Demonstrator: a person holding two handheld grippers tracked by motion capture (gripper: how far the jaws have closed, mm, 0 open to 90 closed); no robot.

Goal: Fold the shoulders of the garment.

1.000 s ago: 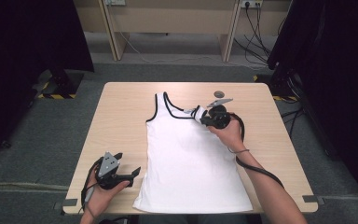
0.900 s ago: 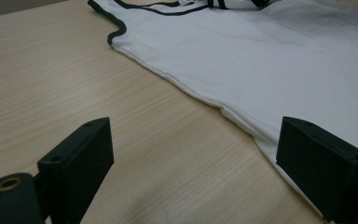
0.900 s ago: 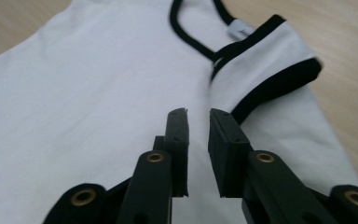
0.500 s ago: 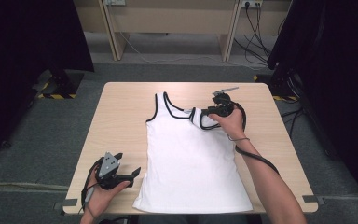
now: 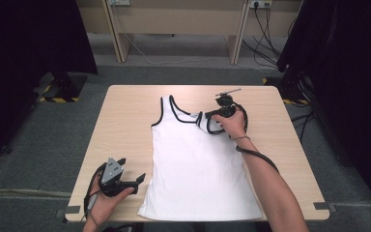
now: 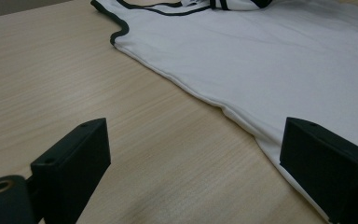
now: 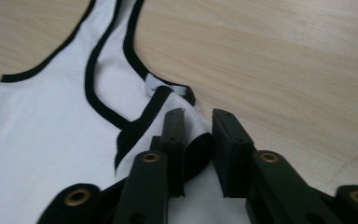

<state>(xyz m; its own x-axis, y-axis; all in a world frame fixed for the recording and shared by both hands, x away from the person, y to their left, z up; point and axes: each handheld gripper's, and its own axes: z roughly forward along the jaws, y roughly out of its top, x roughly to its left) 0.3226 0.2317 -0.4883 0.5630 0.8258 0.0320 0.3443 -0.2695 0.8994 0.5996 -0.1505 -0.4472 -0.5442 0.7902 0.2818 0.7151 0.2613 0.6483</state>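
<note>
**Strap pinched, hem unattended**

While the high view shows the white tank top [image 5: 198, 164] lying flat mid-table [image 5: 125, 116], the right gripper view shows the right gripper [image 7: 198, 140] having just closed on its bunched shoulder strap [image 7: 186, 100]. The left gripper [image 5: 137, 180] gapes empty beside the hem.

A white tank top [image 5: 198, 164] trimmed in black is spread flat on the table, hem towards the near edge, neckline towards the far side. Its left strap [image 5: 166, 107] is laid out straight, while its right strap [image 5: 207, 121] is bunched and folded inward.
</note>
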